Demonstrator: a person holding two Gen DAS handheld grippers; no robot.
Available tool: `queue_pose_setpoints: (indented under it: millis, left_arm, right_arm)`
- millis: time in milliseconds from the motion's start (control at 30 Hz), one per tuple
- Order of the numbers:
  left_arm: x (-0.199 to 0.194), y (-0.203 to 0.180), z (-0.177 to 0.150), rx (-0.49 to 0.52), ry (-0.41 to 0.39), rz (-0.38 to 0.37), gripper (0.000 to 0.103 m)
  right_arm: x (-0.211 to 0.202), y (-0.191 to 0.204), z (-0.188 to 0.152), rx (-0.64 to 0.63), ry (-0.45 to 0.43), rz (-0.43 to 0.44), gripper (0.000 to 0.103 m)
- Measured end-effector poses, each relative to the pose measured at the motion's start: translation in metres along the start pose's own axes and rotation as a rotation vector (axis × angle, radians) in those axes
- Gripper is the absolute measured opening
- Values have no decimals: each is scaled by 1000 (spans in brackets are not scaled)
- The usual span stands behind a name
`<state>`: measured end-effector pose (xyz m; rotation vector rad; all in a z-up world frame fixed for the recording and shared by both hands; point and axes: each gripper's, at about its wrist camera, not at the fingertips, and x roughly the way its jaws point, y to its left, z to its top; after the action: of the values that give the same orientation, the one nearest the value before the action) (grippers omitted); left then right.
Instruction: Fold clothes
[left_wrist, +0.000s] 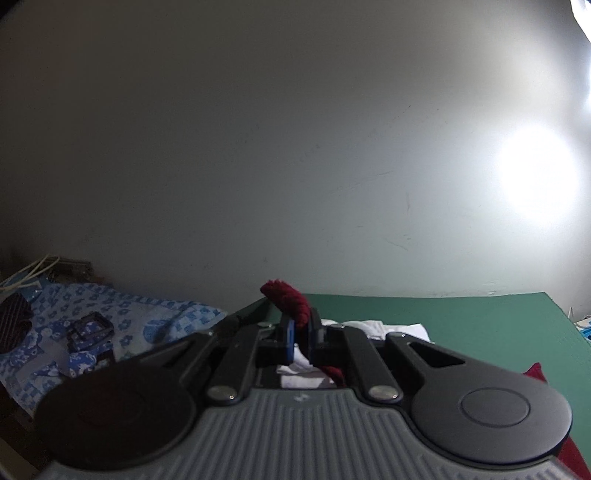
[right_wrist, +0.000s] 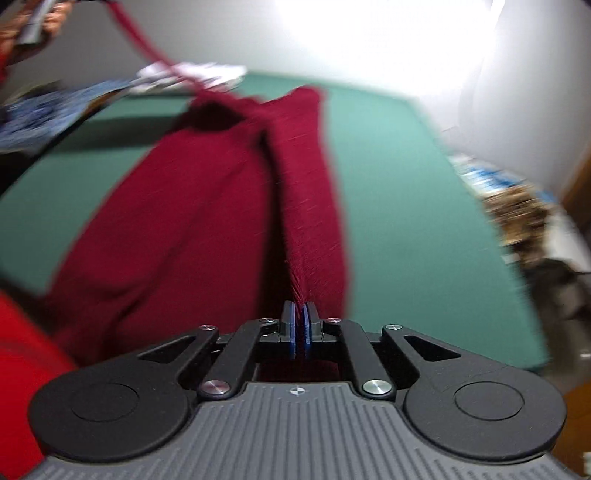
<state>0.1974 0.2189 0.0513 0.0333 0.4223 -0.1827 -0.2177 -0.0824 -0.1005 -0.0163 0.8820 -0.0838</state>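
Two grippers are each holding the same dark red garment (right_wrist: 207, 206) at this moment. On the left, the left gripper (left_wrist: 300, 332) is pinching a bunched edge of it between closed fingers (left_wrist: 289, 338), with a tuft of cloth poking up above the tips. Past that gripper, a heap of white clothes (left_wrist: 388, 328) is lying on the green desk (left_wrist: 480, 321), and a blue flowered cloth (left_wrist: 110, 321) is spread off to the far left. Moving right, the garment is draping across the middle of the desk, part lying flat and part hanging in a taut ridge that is running toward the right gripper (right_wrist: 300, 325). Its fingers (right_wrist: 291, 325) are also clamped shut on a thin fold of the red cloth.

The likely trouble: both grips are taking only a narrow bite of knit fabric, so a quick pull apart could be dragging an edge free. The ridge is also twisting, which could be setting a crooked fold, and the hanging cloth could be sweeping into the white clothes at the far side.
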Motion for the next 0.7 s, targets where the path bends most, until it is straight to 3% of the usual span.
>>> queue_pose_setpoints:
  millis: [67, 167, 267, 400, 467, 567, 633, 700]
  left_arm:
    - [0, 8, -8, -2, 19, 18, 5]
    - [2, 26, -14, -7, 42, 32, 5]
    - [-5, 23, -27, -2, 56, 36, 5]
    - [-4, 10, -27, 2, 70, 23, 5]
    - [1, 9, -27, 10, 73, 16, 5]
    - [-12, -7, -21, 33, 66, 3, 5]
    - [-13, -12, -21, 48, 61, -2, 6]
    - [-14, -18, -19, 57, 60, -8, 6]
  right_arm:
    - [1, 8, -3, -6, 32, 88, 9]
    - [-12, 4, -9, 3, 16, 81, 14]
    - [-27, -6, -24, 15, 10, -26, 28]
    - [-20, -13, -43, -16, 55, -100, 30]
    - [-11, -9, -49, -74, 42, -146, 39]
    - [1, 1, -53, -183, 26, -206, 39]
    - [5, 5, -54, -244, 19, -178, 39]
    - [13, -2, -56, -267, 61, -117, 26]
